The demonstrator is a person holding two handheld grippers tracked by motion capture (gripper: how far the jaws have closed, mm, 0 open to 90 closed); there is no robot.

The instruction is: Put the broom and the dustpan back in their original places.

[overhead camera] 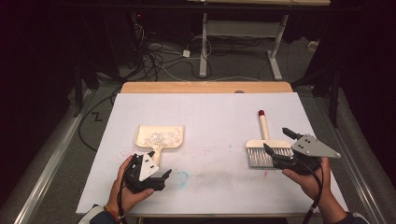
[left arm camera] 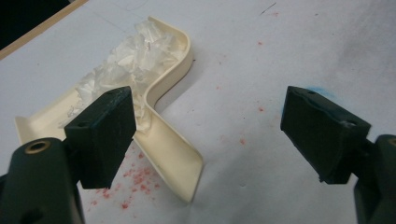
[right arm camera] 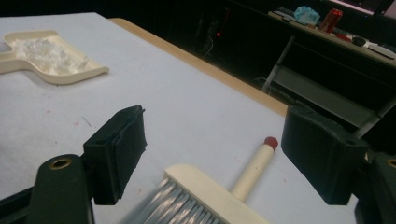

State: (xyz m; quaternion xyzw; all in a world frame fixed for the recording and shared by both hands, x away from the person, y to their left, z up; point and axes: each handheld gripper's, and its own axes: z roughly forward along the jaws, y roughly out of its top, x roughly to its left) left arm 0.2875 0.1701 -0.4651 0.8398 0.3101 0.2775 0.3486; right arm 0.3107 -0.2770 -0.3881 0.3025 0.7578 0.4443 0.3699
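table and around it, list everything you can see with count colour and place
dustpan: 1, cream, left half of the sheet, handle toward the person
shredded scraps: a pile, white and translucent, inside the dustpan
hand brush: 1, cream with grey bristles and a red tip on the handle, right half of the sheet, handle pointing away
sheet: 1, white, covering most of the table, with faint red specks and a blue smudge
table: 1, light wood, edge showing at the far side
cables: several, dark and white, on the floor beyond the table
left gripper: 1, black, open, near the dustpan handle
right gripper: 1, black, open, over the brush head
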